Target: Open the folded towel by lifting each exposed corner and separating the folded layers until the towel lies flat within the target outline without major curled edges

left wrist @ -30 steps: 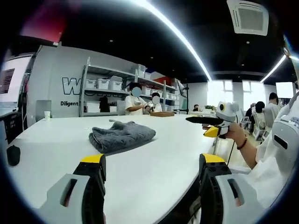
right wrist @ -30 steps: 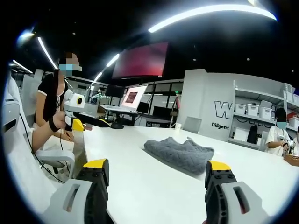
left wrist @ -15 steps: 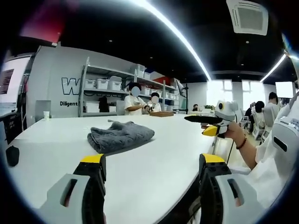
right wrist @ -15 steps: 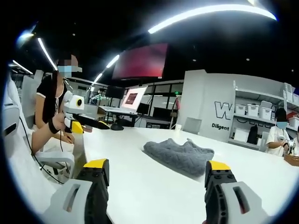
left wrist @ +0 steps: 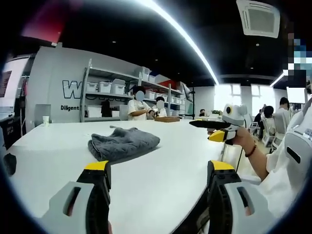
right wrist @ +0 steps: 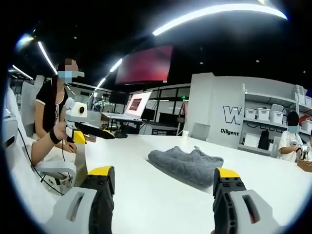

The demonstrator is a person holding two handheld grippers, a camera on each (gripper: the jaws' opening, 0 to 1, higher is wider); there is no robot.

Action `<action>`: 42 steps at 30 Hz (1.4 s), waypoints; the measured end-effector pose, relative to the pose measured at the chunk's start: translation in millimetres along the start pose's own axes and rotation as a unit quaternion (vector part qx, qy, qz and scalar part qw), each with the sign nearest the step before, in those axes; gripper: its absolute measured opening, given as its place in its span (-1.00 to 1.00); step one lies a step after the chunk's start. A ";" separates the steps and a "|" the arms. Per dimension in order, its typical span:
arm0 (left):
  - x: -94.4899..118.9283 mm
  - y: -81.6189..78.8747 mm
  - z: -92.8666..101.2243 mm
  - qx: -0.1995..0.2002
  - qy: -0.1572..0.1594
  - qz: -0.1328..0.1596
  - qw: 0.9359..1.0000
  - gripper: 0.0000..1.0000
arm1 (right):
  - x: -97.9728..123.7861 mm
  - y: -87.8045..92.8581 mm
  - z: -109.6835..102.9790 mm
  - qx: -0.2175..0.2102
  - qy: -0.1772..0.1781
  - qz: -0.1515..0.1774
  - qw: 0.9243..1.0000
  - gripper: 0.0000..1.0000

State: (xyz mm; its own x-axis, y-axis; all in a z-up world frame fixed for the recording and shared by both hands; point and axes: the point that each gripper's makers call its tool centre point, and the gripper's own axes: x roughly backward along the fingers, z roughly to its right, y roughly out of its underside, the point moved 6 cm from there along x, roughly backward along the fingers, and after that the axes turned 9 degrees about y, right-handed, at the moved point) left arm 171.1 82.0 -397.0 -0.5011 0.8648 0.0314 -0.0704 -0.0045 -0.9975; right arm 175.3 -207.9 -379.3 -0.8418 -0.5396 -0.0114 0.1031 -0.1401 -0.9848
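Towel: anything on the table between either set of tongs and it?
Nothing visible. Bare white table lies between the open left tongs and the grey towel; likewise between the open right tongs and the towel in the right gripper view.

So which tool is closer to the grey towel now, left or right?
Right, but only slightly. The right tool faces the towel almost level with its tips; the left tool sits a little short of it.

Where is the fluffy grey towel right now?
The grey towel lies bunched up on the white table, ahead of both open grippers. In the left gripper view it sits left of centre; in the right gripper view it lies just right of centre.
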 end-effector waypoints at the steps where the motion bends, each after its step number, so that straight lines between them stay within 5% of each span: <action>1: -0.6 0.1 0.2 -0.001 0.002 0.000 1.000 0.57 | -0.7 0.7 -0.7 0.002 -0.001 -0.001 1.000 0.64; 17: -3.9 -1.0 -5.0 0.002 -0.007 0.004 1.000 0.55 | -4.1 6.1 1.3 -0.021 0.003 -0.002 1.000 0.59; 42: -23.7 -4.6 -9.5 0.012 0.021 -0.001 1.000 0.55 | -10.4 3.1 3.7 -0.017 0.003 -0.014 1.000 0.55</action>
State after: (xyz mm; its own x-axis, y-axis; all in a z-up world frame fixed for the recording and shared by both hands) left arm 191.5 66.3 -393.8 -0.4639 0.8853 0.0310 -0.0924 -0.0135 -0.9956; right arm 186.4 -205.8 -381.6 -0.8477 -0.5302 0.0153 0.0618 -0.1273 -0.9899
